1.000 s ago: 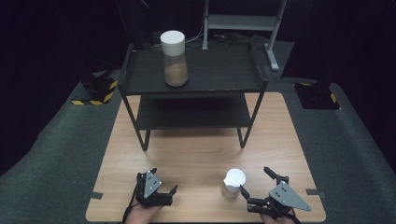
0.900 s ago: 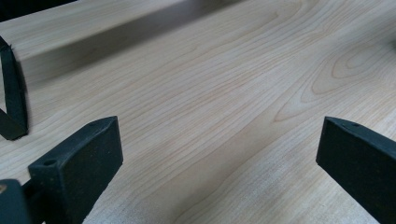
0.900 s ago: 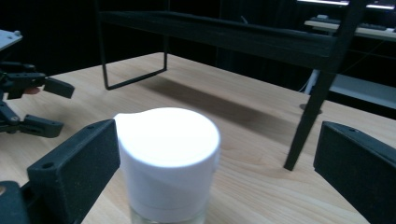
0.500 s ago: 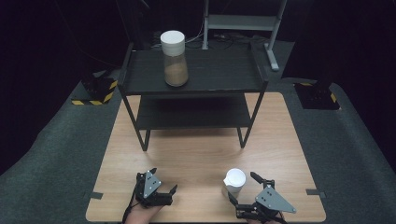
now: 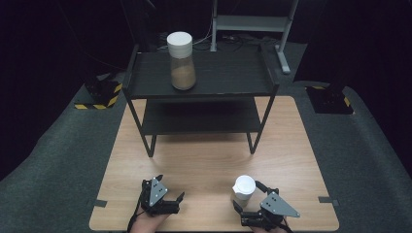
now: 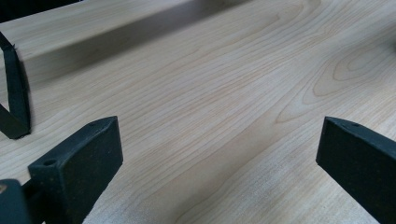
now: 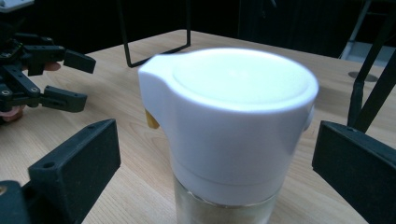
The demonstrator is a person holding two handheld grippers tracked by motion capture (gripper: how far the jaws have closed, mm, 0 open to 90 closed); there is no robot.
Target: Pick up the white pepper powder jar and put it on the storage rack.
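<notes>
1. High view: wooden table (image 5: 214,160) with a black two-tier rack (image 5: 201,92) standing at its far edge. A tall jar (image 5: 181,60) with a white lid and brown contents stands upright on the rack's top shelf, toward the shelf's left end.
2. High view: a small jar (image 5: 243,188) with a white cap stands upright on the table near the near edge, right of centre.
3. High view: right gripper (image 5: 247,195) at the near edge toward the right corner, jaws spread. One jaw lies on each side of the small jar; contact cannot be told from here.
4. High view: left gripper (image 5: 171,196) at the near edge, left of centre, well apart from the small jar. Jaws parted over bare wood, nothing between them.
5. Left gripper view: both jaws wide apart, low over the table (image 6: 210,93); bare wood grain between them. A black rack leg (image 6: 14,93) stands at the left edge of the view.
6. Right gripper view: small jar (image 7: 229,126) close up, upright, between the two jaws. A gap shows on each side, so the jaws are wide and not touching it. Cap has a spout-like lip; clear glass below.
7. Right gripper view: left gripper (image 7: 77,79) farther off at the left, jaws apart, holding nothing.
</notes>
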